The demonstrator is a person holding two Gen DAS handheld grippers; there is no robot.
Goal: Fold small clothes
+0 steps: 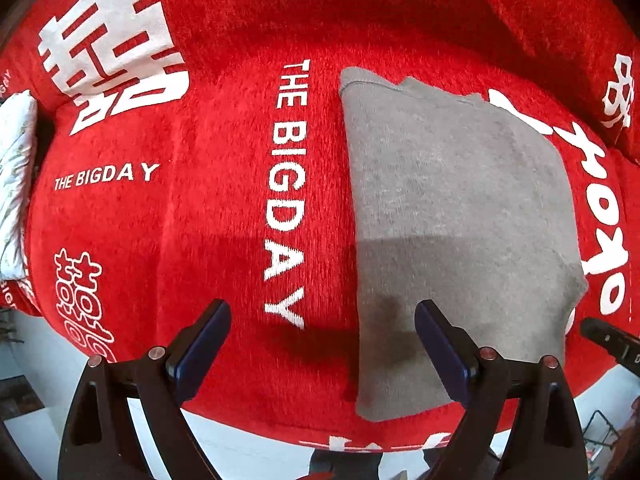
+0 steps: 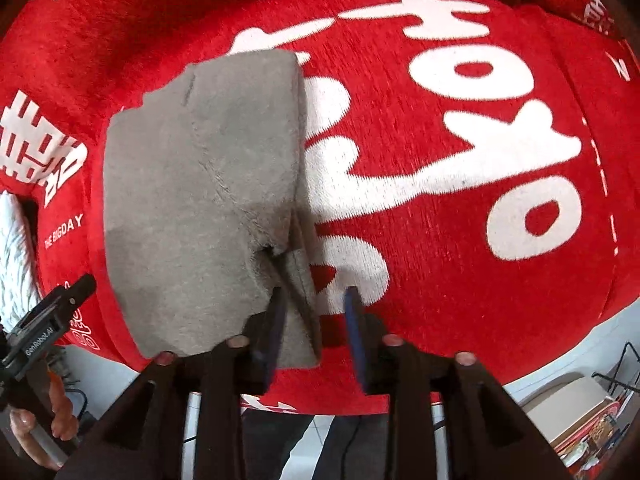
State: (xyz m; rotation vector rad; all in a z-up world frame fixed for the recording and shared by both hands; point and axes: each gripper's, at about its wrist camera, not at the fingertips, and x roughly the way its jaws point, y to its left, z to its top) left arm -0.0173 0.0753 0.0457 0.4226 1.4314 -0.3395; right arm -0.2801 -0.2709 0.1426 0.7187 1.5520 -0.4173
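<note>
The left tool [image 1: 322,316] hangs over a red blanket [image 1: 224,200], its 2 blue-padded fingers [image 1: 208,344] spread wide and gripping nothing, one above bare red pile and the other above the near edge of a grey garment [image 1: 452,208]. In the right wrist view, the right tool [image 2: 316,304] points down at the near right corner of the same grey garment [image 2: 200,184]; its fingers [image 2: 272,328] stand partly apart, a loose flap of grey cloth lies between them, and the pads do not press on it. The garment lies folded into a rough rectangle on the blanket, its far edge uneven, its right side doubled over into a thick fold, a shadow across its near part. Beyond it the blanket [image 2: 480,300] carries large white characters and the printed words "THE BIGDAY". At the left edge of the right wrist view a hand [image 2: 24,432] holds the other black tool's handle. A white patterned cloth [image 1: 16,168] shows at the far left edge.
</note>
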